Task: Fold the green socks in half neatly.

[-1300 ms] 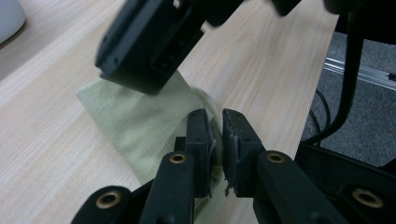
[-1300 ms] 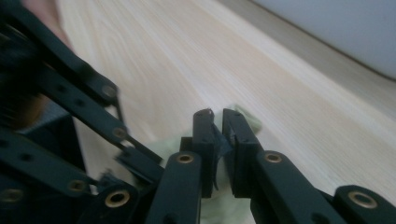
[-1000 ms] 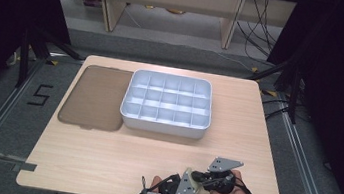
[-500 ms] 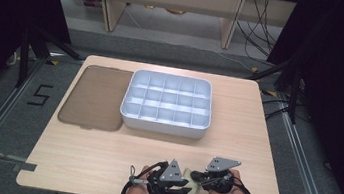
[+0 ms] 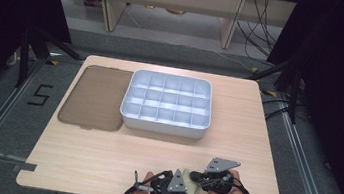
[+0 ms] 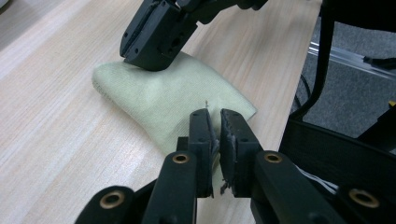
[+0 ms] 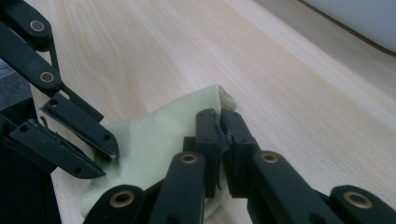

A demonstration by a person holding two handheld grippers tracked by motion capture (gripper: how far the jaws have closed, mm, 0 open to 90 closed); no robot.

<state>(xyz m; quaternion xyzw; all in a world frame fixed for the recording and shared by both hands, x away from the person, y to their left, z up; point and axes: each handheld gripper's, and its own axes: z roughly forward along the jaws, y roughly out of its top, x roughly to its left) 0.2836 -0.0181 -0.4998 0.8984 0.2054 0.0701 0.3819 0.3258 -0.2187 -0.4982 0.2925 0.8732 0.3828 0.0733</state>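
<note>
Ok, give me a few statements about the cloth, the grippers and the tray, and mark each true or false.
1. The left gripper is shut on the pale green cloth. True; its jaws have just been closing on it.
2. The right gripper hangs open above the cloth. False: it is shut on the cloth's edge.
3. The white divided tray holds several items. False: its compartments look empty.
4. A brown mat lies beside the tray. True.

— High view: from above the near edge, facing forward and down over the whole table (image 5: 100,168).
— Gripper views?
— Low and close, along the jaws, from opposite sides; sharing the cloth (image 6: 177,100) at the near edge, plus wood around it.
</note>
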